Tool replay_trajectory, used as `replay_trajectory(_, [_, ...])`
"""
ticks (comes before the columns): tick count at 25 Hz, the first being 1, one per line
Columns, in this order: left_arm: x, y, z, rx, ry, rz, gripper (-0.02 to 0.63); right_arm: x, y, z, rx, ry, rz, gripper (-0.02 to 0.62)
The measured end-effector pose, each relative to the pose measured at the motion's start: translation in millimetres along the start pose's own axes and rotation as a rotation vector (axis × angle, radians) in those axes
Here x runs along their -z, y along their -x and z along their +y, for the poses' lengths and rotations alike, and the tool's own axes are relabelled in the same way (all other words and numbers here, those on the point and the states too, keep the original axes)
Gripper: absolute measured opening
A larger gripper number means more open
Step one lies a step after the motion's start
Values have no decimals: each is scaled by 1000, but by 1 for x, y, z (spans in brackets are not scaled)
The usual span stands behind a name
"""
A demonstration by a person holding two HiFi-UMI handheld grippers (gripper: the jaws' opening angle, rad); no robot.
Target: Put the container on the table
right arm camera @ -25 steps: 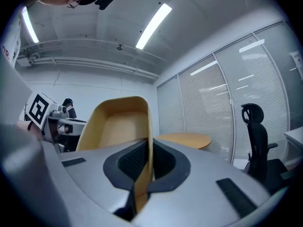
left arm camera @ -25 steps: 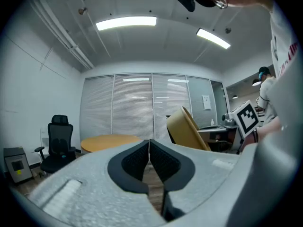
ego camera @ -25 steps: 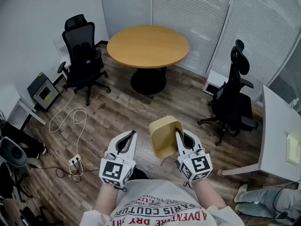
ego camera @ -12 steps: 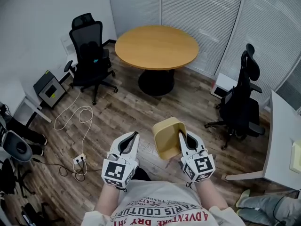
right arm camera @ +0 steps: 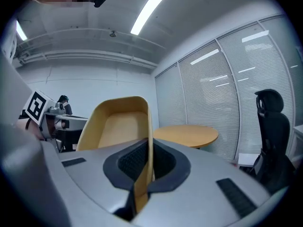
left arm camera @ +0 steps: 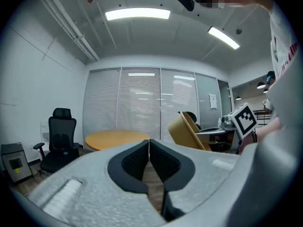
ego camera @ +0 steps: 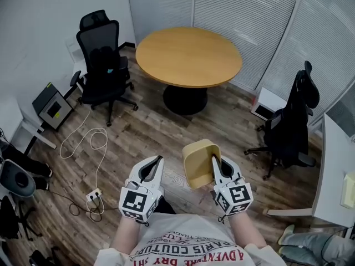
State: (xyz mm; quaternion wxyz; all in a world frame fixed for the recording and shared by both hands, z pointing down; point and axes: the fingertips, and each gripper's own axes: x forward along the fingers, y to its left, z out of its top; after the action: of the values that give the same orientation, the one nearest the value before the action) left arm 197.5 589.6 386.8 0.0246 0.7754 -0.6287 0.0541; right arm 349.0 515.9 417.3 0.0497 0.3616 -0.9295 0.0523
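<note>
A tan open container [ego camera: 198, 162] hangs in the air in front of the person, its right wall pinched by my right gripper [ego camera: 214, 163], which is shut on it. In the right gripper view the container [right arm camera: 118, 126] rises between the jaws of the right gripper [right arm camera: 147, 162]. My left gripper [ego camera: 150, 165] is held level beside it, shut with nothing between its pads [left arm camera: 149, 161]. The left gripper view shows the container [left arm camera: 187, 131] off to the right. A round wooden table [ego camera: 188, 57] stands ahead on a black pedestal, its top bare.
Black office chairs stand left [ego camera: 101, 60] and right [ego camera: 295, 121] of the round table. A white desk [ego camera: 338, 176] fills the right edge. A cable and power strip [ego camera: 91, 195] lie on the wood floor at left, near a small black box [ego camera: 51, 107].
The view has moved toward the round table, which now sits closer and more central. Both grippers keep their pose, and the container stays in the right gripper.
</note>
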Motion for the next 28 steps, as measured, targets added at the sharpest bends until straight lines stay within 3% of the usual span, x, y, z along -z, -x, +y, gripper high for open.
replay_trajectory(9, [-11, -51, 140, 63, 20, -6, 14, -25, -136, 30, 71, 11, 19, 11])
replay_trajectory(15, [-19, -71, 219, 49, 28, -32, 14, -33, -202, 45, 108, 29, 48, 11])
replay_trajectory(22, [-13, -115, 258, 54, 14, -16, 14, -39, -256, 29, 109, 35, 51, 11])
replay_trajectory(28, [-18, -181, 277, 25, 8, -19, 14, -41, -318, -19, 57, 29, 50, 11])
